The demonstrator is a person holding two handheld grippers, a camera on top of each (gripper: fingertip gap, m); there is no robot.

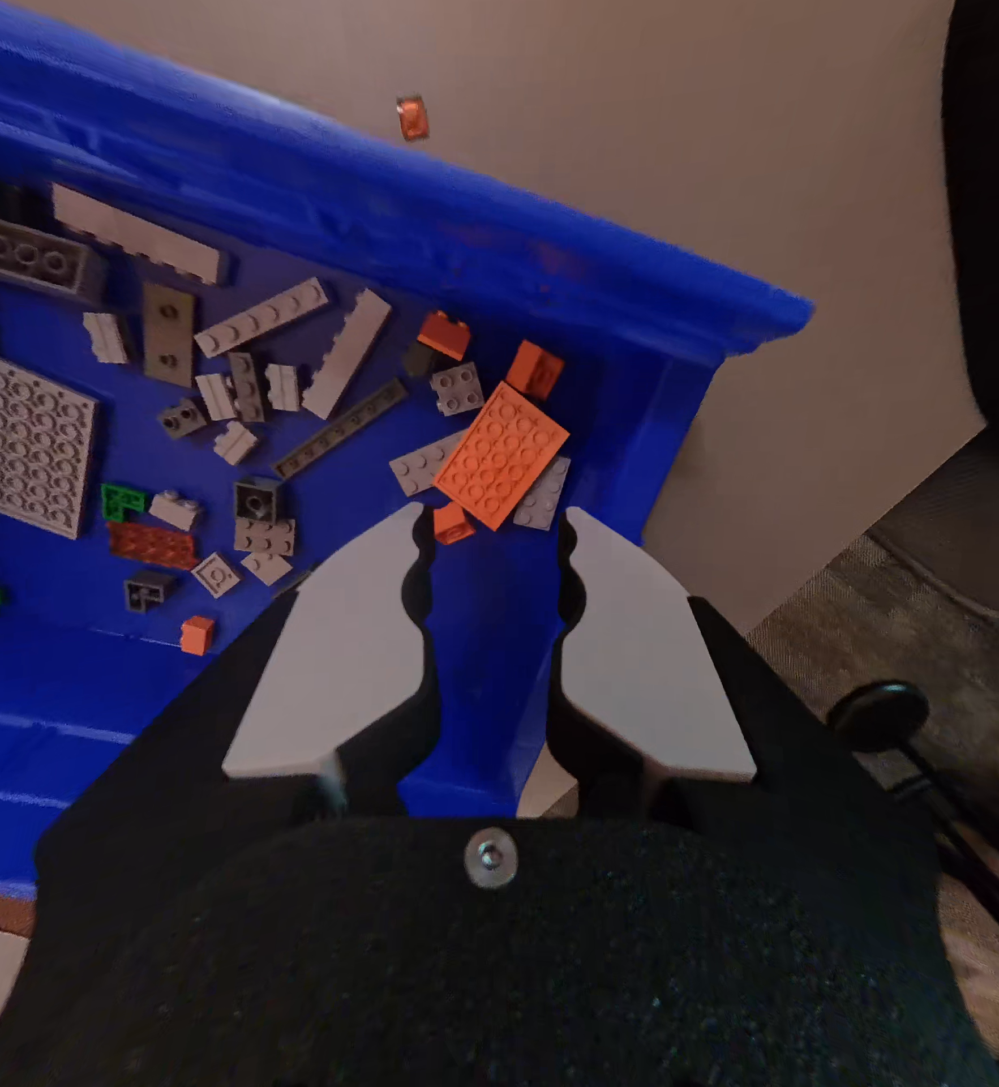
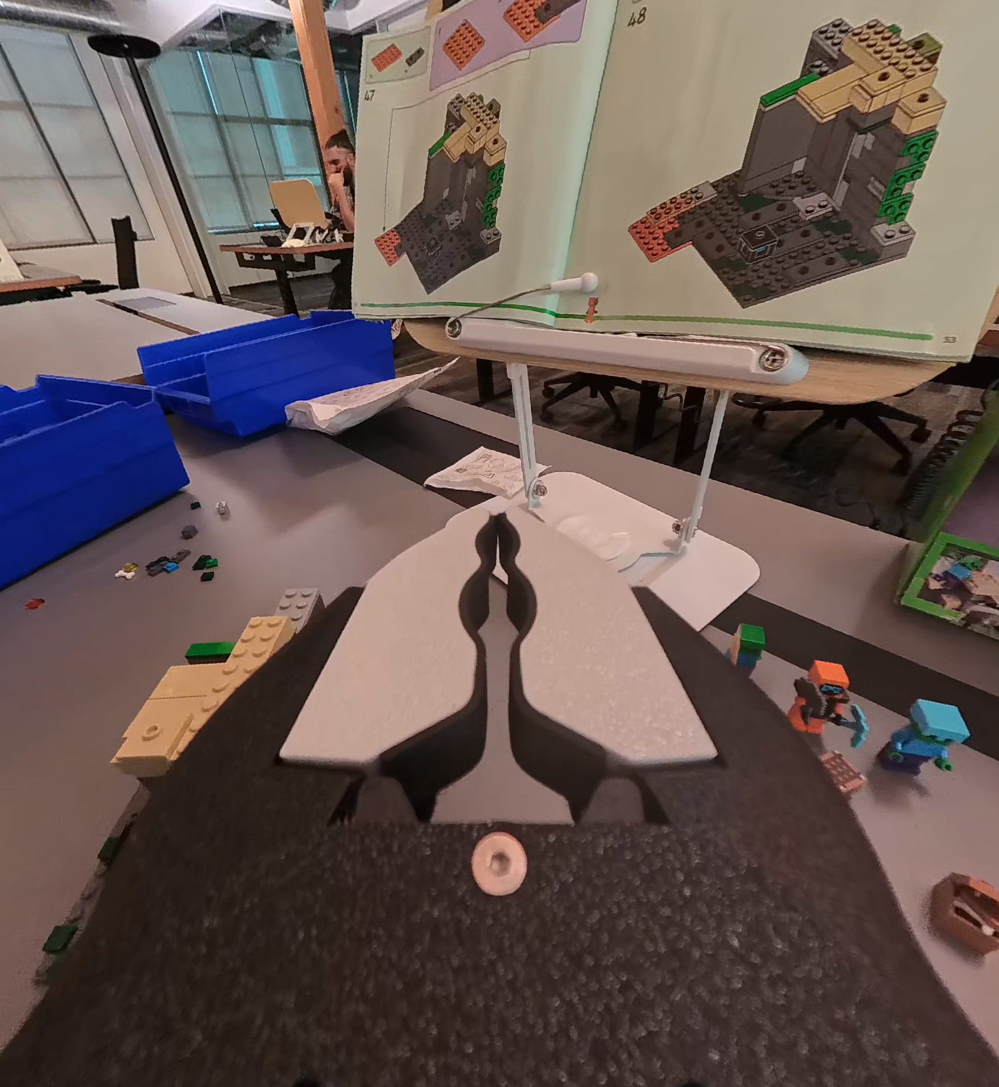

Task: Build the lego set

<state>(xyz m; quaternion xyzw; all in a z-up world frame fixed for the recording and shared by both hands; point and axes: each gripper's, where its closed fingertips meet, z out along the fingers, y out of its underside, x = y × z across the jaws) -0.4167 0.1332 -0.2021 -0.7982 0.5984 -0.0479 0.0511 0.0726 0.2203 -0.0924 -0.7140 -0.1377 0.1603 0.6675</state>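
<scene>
Orange and grey bricks lie loose in a blue bin (image 1: pixel 544 276) beneath the spread left gripper (image 1: pixel 490 514), near an orange plate (image 1: pixel 501 454). Beside the empty, closed right gripper (image 2: pixel 498 520), the tan-topped build (image 2: pixel 203 694) looks unfinished against the instruction booklet (image 2: pixel 691 176).

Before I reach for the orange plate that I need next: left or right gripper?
Left. The left gripper is open over the bin, just short of the orange plate. The right gripper is shut, facing the manual.

far beyond your closed jaws, tall glass windows (image 2: pixel 73 153), a wooden pillar (image 2: pixel 317 70), black office chairs (image 2: pixel 585 394) on grey carpet (image 2: pixel 779 470).
</scene>
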